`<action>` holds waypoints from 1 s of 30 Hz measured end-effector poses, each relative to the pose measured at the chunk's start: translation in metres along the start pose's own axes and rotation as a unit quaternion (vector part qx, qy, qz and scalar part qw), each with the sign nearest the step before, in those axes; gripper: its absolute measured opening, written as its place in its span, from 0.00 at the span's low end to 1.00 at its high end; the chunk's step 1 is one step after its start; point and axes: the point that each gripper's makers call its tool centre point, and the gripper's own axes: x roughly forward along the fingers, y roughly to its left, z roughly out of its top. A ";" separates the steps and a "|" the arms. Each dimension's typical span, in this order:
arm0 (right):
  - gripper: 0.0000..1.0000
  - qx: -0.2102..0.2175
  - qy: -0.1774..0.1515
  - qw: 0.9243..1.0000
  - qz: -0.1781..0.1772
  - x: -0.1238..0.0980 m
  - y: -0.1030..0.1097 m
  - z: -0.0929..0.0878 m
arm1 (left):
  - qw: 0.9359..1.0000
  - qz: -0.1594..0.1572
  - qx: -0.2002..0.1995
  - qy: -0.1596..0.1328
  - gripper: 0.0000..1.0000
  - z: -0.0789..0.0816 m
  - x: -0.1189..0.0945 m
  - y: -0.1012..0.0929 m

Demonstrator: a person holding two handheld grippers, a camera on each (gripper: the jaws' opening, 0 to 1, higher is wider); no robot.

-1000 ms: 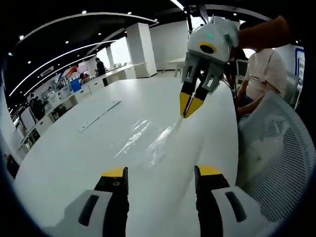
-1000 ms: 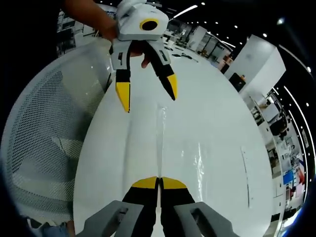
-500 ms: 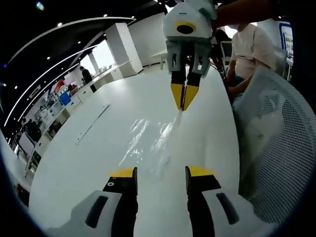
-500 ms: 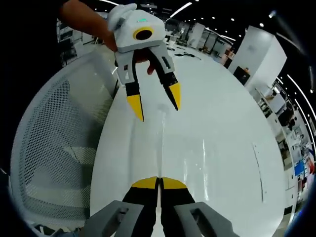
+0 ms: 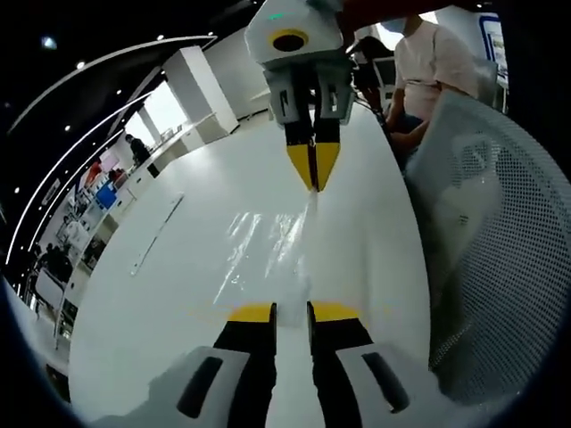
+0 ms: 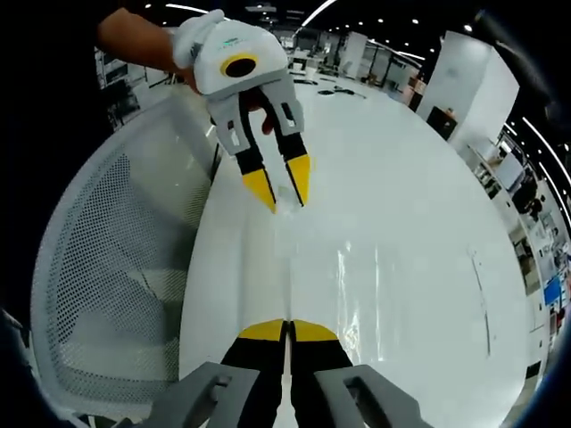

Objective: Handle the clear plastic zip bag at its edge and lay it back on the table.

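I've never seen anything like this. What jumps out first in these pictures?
Two yellow-tipped grippers face each other over a long white table: the right gripper is shut on one edge of a clear plastic zip bag, while the left gripper has its jaws a little apart around the opposite edge. A white mesh chair stands beside the table.

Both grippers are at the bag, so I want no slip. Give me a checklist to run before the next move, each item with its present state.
1. Right gripper shut on one edge of the clear plastic zip bag: ok.
2. Left gripper shut on the opposite edge: not ok, a gap shows between its jaws.
3. Opposite edge lying between the left jaws: ok, judging by the right gripper view.
4. Bag over the white table, not past its rim: ok.
5. Thin flat strip on the table lies apart from the bag: ok.
6. Zip sealed: cannot tell.
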 end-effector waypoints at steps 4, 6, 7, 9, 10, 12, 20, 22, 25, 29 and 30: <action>0.00 0.004 0.000 1.000 0.001 -0.001 0.002 0.000 | 1.000 -0.006 0.003 0.000 0.07 0.002 0.001 0.001; 0.00 0.007 0.002 1.000 0.000 -0.001 0.004 -0.001 | 1.000 -0.009 0.002 -0.001 0.06 0.002 0.001 0.001; 0.00 0.011 0.003 1.000 0.001 -0.001 0.005 -0.001 | 1.000 -0.010 0.003 -0.001 0.06 0.002 0.001 0.001; 0.00 0.019 0.003 1.000 0.002 -0.002 0.007 -0.001 | 1.000 -0.016 0.003 -0.001 0.04 0.003 0.002 -0.001; 0.00 0.023 0.003 1.000 0.002 -0.001 0.007 -0.001 | 1.000 -0.020 0.002 0.000 0.03 0.002 0.002 -0.002; 0.00 0.032 0.004 0.999 0.006 -0.001 0.008 -0.002 | 1.000 -0.026 0.004 0.000 0.00 0.003 0.003 -0.004; 0.02 0.019 0.006 1.000 -0.001 0.000 0.007 -0.001 | 0.999 -0.036 0.018 0.001 0.00 0.004 0.003 -0.011; 0.03 0.013 0.003 1.000 -0.003 0.001 0.007 0.003 | 0.999 -0.037 0.019 -0.001 0.00 0.005 0.003 -0.011; 0.03 0.002 -0.006 1.000 -0.006 0.003 0.007 0.012 | 0.999 -0.038 0.028 -0.012 0.00 0.009 0.003 -0.011; 0.03 -0.008 -0.025 1.000 -0.005 0.006 0.007 0.027 | 0.999 -0.040 0.027 -0.020 0.00 0.014 0.004 -0.011; 0.03 -0.012 -0.030 0.999 -0.005 0.008 0.007 0.032 | 0.999 -0.041 0.026 -0.022 0.00 0.016 0.005 -0.011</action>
